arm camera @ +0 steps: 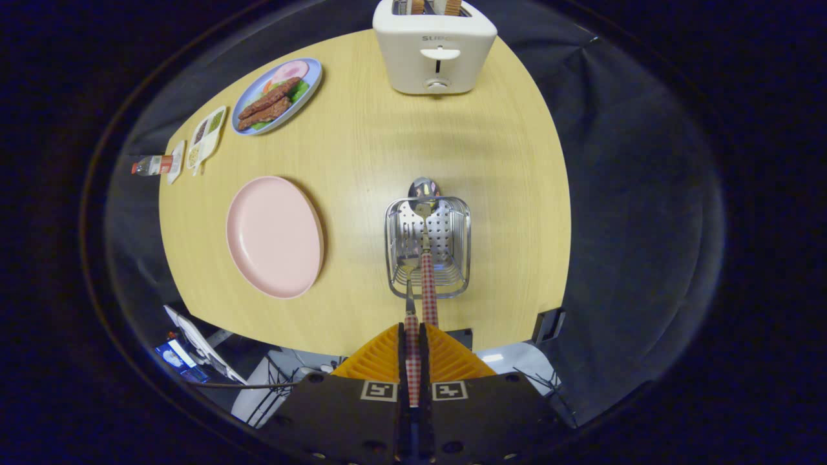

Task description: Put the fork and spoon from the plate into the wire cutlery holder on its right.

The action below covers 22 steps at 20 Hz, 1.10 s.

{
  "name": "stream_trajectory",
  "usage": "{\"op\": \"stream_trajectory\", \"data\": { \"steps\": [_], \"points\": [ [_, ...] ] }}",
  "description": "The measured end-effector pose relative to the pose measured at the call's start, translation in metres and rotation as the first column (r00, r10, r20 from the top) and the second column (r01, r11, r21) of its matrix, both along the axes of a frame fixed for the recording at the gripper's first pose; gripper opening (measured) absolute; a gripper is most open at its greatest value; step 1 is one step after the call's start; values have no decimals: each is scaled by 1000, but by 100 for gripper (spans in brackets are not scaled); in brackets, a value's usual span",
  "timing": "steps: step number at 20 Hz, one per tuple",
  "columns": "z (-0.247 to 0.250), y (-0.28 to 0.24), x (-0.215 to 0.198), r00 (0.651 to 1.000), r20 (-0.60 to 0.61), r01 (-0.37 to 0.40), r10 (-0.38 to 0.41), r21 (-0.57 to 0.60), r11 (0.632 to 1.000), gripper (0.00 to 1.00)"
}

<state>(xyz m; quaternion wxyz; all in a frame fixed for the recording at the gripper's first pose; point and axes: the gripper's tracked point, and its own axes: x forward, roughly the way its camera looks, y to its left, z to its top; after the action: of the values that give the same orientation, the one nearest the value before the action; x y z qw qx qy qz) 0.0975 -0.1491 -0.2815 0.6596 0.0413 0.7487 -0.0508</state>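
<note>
My gripper (pixel 417 326) is shut on the red-checked handle of the fork (pixel 410 290). The fork's head reaches out over the near part of the wire cutlery holder (pixel 462 248), which lies just ahead of the fingers. The spoon (pixel 427 271), with the same checked handle, lies alongside the fork on its right. Its bowl sits at the holder's far rim and its handle end overlaps my right finger (pixel 455 358). Whether that finger presses on the spoon I cannot tell. The pink plate (pixel 274 236) sits bare to the left of the holder.
A white toaster (pixel 434 48) with bread in its slots stands at the table's far edge. Far left are a blue plate of food (pixel 276 95), a small divided tray (pixel 207 137) and a bottle (pixel 152 165). The table's near edge runs just below the holder.
</note>
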Motion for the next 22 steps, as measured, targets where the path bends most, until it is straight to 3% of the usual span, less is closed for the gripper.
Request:
{"op": "stream_trajectory", "data": {
  "steps": [7,10,13,18,21,22],
  "points": [
    [2,-3,13,998,66,-11,12,-19,1000,12],
    [12,-1,17,991,134,-17,22,-37,999,33],
    [28,8,23,970,241,-26,38,-52,998,37],
    [65,39,27,884,460,-65,80,-50,997,63],
    [90,63,21,820,569,-43,52,-29,999,71],
    [102,68,21,790,612,-31,42,-28,999,80]
  ]
}}
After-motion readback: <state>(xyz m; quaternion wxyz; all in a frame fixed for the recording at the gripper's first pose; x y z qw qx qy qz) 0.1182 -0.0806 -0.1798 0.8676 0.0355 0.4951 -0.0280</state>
